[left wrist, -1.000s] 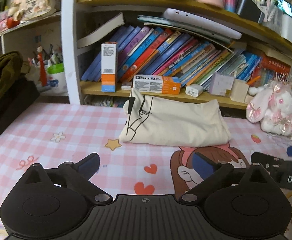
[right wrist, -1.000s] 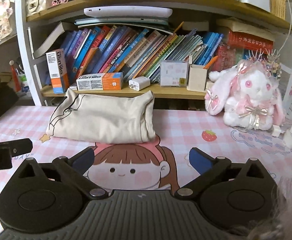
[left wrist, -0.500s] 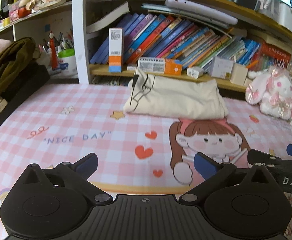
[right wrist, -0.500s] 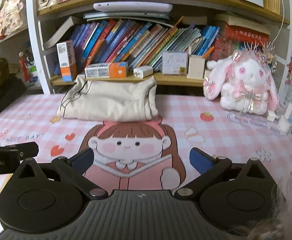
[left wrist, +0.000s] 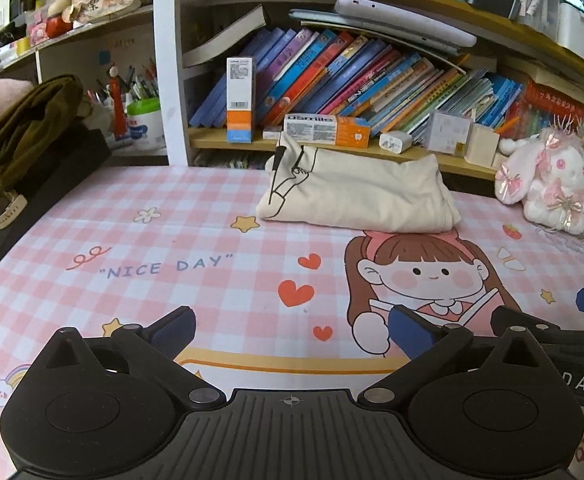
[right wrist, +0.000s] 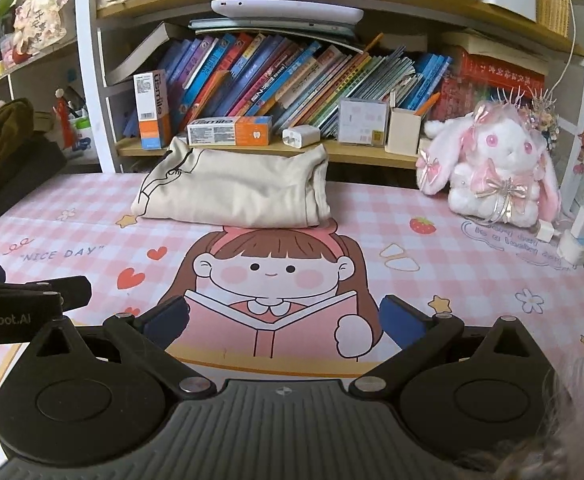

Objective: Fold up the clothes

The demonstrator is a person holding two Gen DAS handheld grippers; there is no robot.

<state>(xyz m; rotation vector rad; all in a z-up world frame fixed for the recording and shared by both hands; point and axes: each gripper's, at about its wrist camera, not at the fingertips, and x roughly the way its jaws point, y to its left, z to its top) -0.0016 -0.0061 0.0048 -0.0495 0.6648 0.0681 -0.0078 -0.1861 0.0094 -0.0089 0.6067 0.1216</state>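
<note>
- Two claws, the left claw [left wrist: 290, 326] and the right claw [right wrist: 284, 316], are held low over the near edge of the bench [left wrist: 196, 240], side by side; both are spread wide, and nothing is gripped or touched.
- Between claws and garment, only the pink checked cartoon mat [right wrist: 471, 280] is seen.
- Farthest off, the cream folded cloth garment [right wrist: 236, 192] is laid against the wooden bookshelf [right wrist: 351, 152], apparently set aside as finished, beside the white plush rabbit [right wrist: 499, 176].
</note>
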